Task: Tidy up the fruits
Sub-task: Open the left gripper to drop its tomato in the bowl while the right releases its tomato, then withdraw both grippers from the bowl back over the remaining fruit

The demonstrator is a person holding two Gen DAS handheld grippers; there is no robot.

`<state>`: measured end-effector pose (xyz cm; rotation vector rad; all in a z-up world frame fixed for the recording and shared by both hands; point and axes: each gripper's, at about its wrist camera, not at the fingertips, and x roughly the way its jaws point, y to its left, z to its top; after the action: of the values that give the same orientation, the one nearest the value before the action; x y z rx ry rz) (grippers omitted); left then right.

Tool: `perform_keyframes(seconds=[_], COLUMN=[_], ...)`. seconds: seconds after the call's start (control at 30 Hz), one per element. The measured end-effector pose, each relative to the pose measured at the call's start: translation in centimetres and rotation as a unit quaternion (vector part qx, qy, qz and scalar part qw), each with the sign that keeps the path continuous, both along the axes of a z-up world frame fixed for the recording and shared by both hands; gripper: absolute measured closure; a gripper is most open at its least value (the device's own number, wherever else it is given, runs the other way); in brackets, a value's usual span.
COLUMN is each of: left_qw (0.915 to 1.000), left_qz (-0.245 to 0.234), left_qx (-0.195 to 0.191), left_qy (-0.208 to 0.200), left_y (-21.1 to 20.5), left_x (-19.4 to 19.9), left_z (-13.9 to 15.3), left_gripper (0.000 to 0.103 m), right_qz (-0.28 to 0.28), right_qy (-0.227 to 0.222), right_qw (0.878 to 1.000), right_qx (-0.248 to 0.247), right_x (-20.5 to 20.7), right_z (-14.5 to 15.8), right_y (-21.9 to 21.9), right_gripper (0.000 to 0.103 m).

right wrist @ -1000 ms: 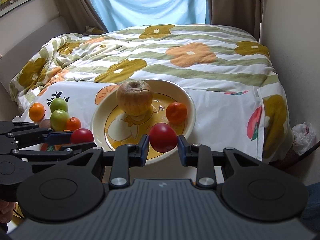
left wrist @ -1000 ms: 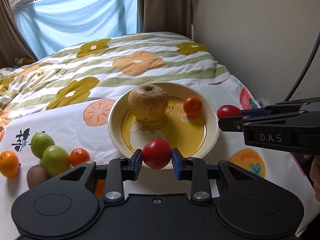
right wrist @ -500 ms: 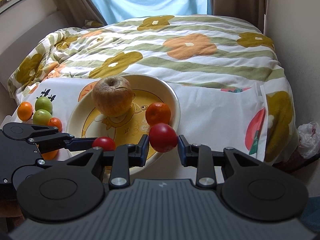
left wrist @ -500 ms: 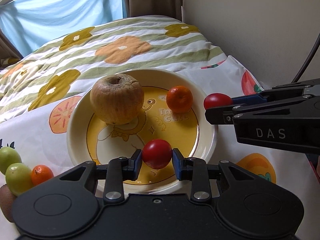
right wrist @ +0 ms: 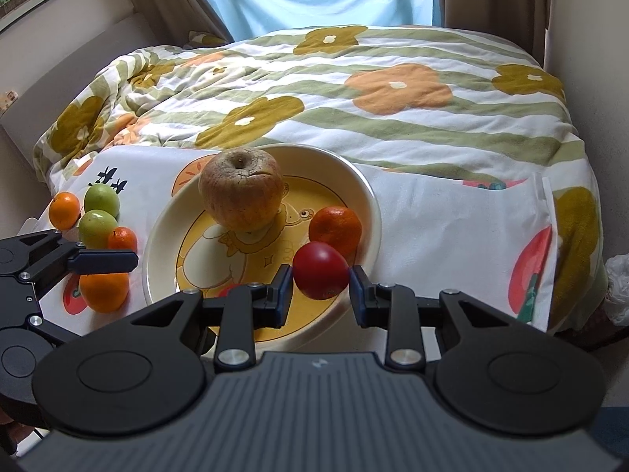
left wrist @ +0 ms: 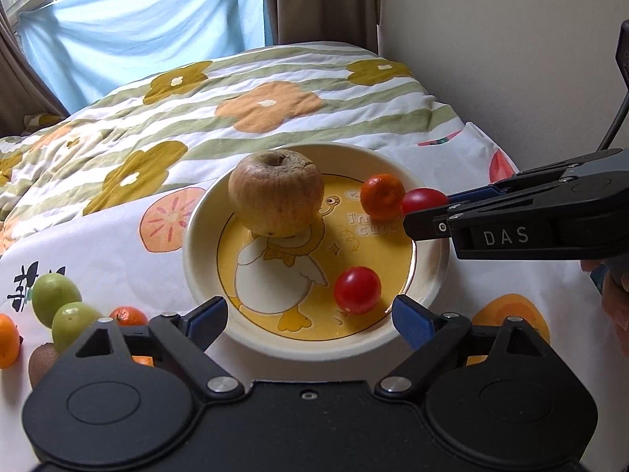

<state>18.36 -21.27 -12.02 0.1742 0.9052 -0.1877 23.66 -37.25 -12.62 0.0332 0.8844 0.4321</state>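
A cream and yellow duck plate (left wrist: 204,212) (right wrist: 369,196) lies on the bed cloth. On it are a wrinkled brown apple (left wrist: 277,192) (right wrist: 241,188), a small orange (left wrist: 382,196) (right wrist: 335,230) and a red tomato (left wrist: 357,290). My left gripper (left wrist: 308,316) is open and empty at the plate's near rim, the tomato lying just ahead of it. My right gripper (right wrist: 320,285) is shut on a second red tomato (right wrist: 320,270) (left wrist: 422,201), held over the plate's right side beside the small orange.
Left of the plate on the cloth lie two green fruits (left wrist: 55,299) (right wrist: 101,200), several oranges (right wrist: 104,289) (left wrist: 8,340) and a brown fruit (left wrist: 39,362). A wall (left wrist: 511,59) runs close on the right. The flowered quilt (right wrist: 354,90) lies behind.
My left gripper opened and let its tomato go onto the plate, then drew back a little. My right gripper moved with its tomato over the plate's right side.
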Motion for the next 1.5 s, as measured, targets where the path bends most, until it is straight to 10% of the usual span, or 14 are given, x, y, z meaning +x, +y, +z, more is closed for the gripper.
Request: perform_keyframes(seconds=[0.4, 0.57, 1.5], left_qw=[0.9998, 0.9997, 0.9971], left_qz=[0.018, 0.022, 0.057], left_qx=[-0.005, -0.006, -0.015], left_qy=[0.008, 0.005, -0.048], left_y=[1.7, 1.9, 2.6], left_x=[-0.8, -1.5, -7.7], left_z=[0.1, 0.3, 5.0], left_gripper=[0.010, 0.010, 0.004], right_qz=[0.021, 0.009, -0.060], right_qy=[0.007, -0.022, -0.035], right_qw=[1.000, 1.000, 0.998], right_qx=[-0.003, 0.001, 0.003], right_x=[0.2, -0.8, -7.3], right_z=[-1.1, -0.2, 4.9], right_y=[2.3, 2.1, 0.5], right_gripper=[0.055, 0.000, 0.000])
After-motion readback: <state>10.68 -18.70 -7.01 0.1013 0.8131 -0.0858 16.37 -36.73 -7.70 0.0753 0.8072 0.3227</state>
